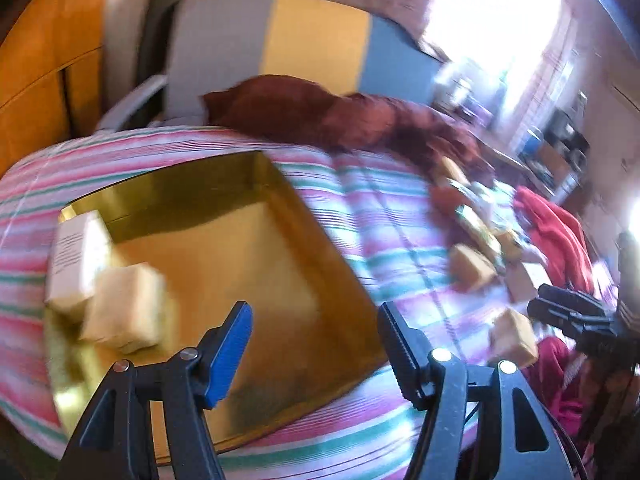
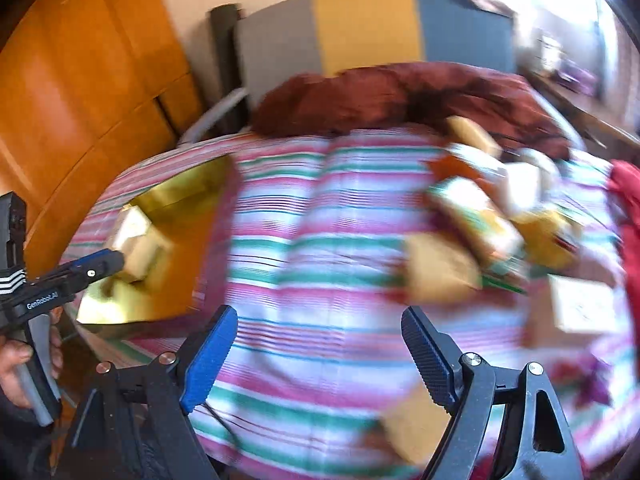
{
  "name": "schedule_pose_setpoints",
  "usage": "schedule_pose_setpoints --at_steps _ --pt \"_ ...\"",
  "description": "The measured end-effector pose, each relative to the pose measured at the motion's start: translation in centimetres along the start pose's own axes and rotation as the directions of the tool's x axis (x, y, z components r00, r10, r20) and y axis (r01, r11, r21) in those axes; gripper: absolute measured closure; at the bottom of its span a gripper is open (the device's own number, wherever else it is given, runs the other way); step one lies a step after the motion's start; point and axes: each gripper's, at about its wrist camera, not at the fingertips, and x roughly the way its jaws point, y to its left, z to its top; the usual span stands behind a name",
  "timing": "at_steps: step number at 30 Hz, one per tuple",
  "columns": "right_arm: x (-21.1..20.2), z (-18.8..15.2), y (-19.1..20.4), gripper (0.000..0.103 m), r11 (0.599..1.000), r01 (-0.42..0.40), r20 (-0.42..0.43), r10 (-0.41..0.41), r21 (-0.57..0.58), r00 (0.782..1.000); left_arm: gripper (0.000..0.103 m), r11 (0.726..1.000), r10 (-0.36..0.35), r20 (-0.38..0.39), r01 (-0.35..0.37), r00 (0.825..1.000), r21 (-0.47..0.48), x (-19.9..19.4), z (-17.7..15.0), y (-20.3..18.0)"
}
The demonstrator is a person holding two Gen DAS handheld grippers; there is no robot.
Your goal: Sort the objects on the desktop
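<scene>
On a bed under a pink, green and white striped cover (image 1: pixel 360 216), a gold tray (image 1: pixel 256 248) lies at the left and a loose heap of small boxes (image 2: pixel 472 216) at the right, the two well apart. The tray holds a white box (image 1: pixel 76 256) against its far left wall and a pale wrapped block (image 1: pixel 128 308) just beside it, nearer; the rest of its floor is bare. The left gripper (image 1: pixel 316 344) hangs over the tray's near right corner, its jaws wide with nothing between them. The right gripper (image 2: pixel 320 352) hangs over the bare stripes between tray and heap, its jaws also wide and empty. In the right wrist view a tan box (image 2: pixel 440 268) sits at the heap's near left edge, touching a green-edged carton (image 2: pixel 476 220) behind it, and a white box (image 2: pixel 584 304) lies to the right, near the red cloth (image 2: pixel 630 216). Another tan box (image 2: pixel 412 428) lies close under the right gripper's right finger, badly blurred. A hand (image 2: pixel 16 368) grips the left gripper's handle at that view's left edge. At the far side a dark red pillow (image 1: pixel 320 112) lies across the bed before a grey, yellow and blue headboard (image 1: pixel 280 44). Both views are smeared by motion, so the lettering on the boxes cannot be read.
</scene>
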Motion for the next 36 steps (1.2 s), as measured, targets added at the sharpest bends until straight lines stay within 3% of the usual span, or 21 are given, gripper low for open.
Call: schedule_pose_setpoints --at_steps 5,10,14,21,29,36 --pt "-3.0 -1.9 -6.5 0.015 0.989 0.114 -0.015 -0.113 0.095 0.993 0.037 0.988 -0.091 -0.032 0.094 0.995 0.120 1.8 1.5 -5.4" --pt "-4.7 -3.5 -11.3 0.009 0.961 0.212 -0.038 -0.208 0.176 0.977 0.037 0.940 -0.219 -0.114 0.241 0.969 0.241 4.3 2.2 -12.1" --pt "-5.0 -3.2 -14.3 0.000 0.938 0.270 -0.035 -0.269 0.217 0.963 0.032 0.884 -0.281 -0.214 0.339 0.936 0.322 6.8 0.9 -17.6" --pt "-2.4 -0.8 -16.3 0.000 0.931 0.321 -0.081 -0.311 0.173 0.947 0.022 0.818 -0.269 -0.333 0.396 0.904 0.416 8.7 -2.3 -21.9" --pt "1.3 0.7 -17.0 0.000 0.915 0.398 -0.137 -0.388 0.059 0.912 0.022 0.796 -0.228 -0.369 0.391 0.901 0.462 10.0 -3.8 -23.2" --pt "3.4 0.8 -18.1 0.000 0.918 0.393 -0.164 -0.379 0.061 0.911 0.024 0.802 -0.207 -0.374 0.376 0.904 0.463 11.3 -4.1 -23.7"
